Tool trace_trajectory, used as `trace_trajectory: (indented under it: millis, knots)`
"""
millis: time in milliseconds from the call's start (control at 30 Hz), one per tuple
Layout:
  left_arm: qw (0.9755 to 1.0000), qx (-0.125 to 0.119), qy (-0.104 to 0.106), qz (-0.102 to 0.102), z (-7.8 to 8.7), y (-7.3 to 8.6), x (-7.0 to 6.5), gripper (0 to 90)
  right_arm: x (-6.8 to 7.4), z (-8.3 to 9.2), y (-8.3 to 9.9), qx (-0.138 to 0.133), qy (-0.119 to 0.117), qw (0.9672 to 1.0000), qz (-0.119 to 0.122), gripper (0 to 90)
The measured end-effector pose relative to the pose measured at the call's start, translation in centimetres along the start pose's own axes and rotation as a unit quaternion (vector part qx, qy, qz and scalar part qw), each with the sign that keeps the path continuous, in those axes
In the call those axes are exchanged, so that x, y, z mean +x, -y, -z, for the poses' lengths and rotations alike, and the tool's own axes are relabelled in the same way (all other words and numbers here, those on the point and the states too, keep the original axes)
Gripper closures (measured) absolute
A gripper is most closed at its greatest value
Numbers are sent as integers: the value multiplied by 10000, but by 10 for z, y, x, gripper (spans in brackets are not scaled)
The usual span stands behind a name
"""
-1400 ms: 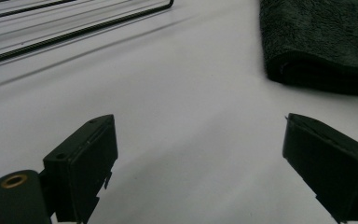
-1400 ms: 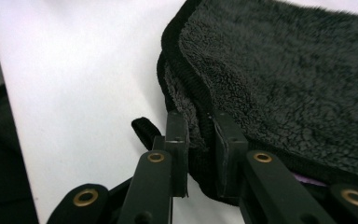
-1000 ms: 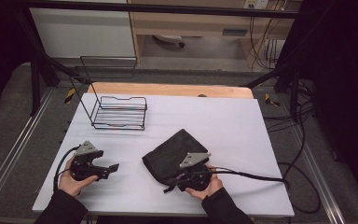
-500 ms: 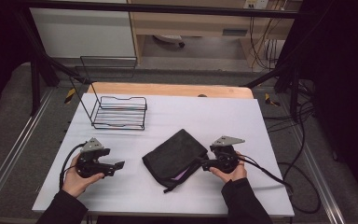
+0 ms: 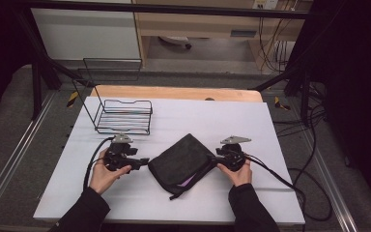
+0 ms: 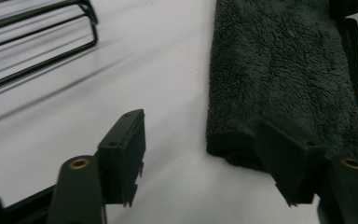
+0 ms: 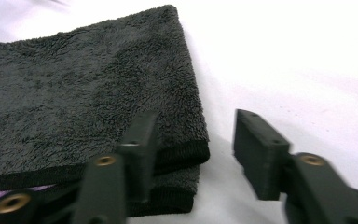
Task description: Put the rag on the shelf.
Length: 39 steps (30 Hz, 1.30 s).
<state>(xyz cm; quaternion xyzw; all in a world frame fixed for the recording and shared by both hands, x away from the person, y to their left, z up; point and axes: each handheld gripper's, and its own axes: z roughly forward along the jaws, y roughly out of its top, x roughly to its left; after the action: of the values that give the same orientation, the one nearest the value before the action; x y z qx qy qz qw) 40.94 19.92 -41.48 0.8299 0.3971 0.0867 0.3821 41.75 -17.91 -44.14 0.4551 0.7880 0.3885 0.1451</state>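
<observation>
Folded dark towel [image 5: 181, 162] is lying near the desk's [image 5: 270, 203] front edge, about midway between its side edges. Left gripper [image 5: 142, 163] is closing in at the towel's left corner, jaws apart, one over the cloth, not pinching. Right gripper [image 5: 212, 159] is closing at the right corner, jaws straddling the hem, not yet pressing.

I work in a lab or test bay, not a home. My white table [image 5: 280, 145] sits inside a black metal frame [image 5: 174, 7] with rails [image 5: 9, 164] along the floor. Loose cables [image 5: 314, 193] trail off the right edge over grey carpet [image 5: 352, 159].
</observation>
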Motion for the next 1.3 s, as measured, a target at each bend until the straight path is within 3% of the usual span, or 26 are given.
trace_trajectory:
  millis: [167, 267, 300, 500, 533, 633, 767, 867, 1000, 1100, 1167, 1200, 1300]
  knots:
    - [9995, 195, 243, -11, -20, -3, -5, 462, 0, -4, 1, 109, -116, 9999, 28, 633]
    - [9985, 375, 396, -103, -29, -1, -8, 506, 0, -4, 0, 106, -148, 9998, 12, 640]
    - [9978, 452, 471, -83, -32, 1, -9, 592, -2, -3, -2, 81, -112, 9999, 8, 650]
    - [9974, 512, 499, -59, -33, 2, -10, 707, -3, -9, -3, 234, -191, 9995, 8, 742]
    - [9974, 520, 502, -45, -33, 2, -10, 727, -2, -6, -4, 242, -225, 9995, -25, 811]
    - [9972, 534, 527, 0, -32, 1, -10, 737, 1, 3, -8, 166, -310, 9994, -76, 847]
    - [9970, 525, 569, 43, -32, 1, -8, 737, 10, 16, -14, 161, -375, 9991, -81, 854]
    - [9971, 484, 569, 112, -31, 1, -7, 693, 13, 25, -16, 340, -345, 9985, -271, 857]
    - [9981, 380, 463, 147, -30, 0, -5, 594, 8, 18, -10, 570, -233, 9973, -389, 849]
    - [9983, 345, 439, 170, -30, 0, -4, 564, 4, 10, -3, 599, -132, 9977, -280, 795]
    - [9982, 362, 426, 200, -30, 0, -4, 588, 4, 8, 1, 556, -1, 9983, -145, 673]
    - [9980, 388, 444, 206, -32, 0, -4, 599, 5, 7, 4, 489, 80, 9988, -68, 664]
    - [9971, 514, 533, 157, -36, 1, -7, 669, 4, 8, 7, 423, 20, 9990, -104, 673]
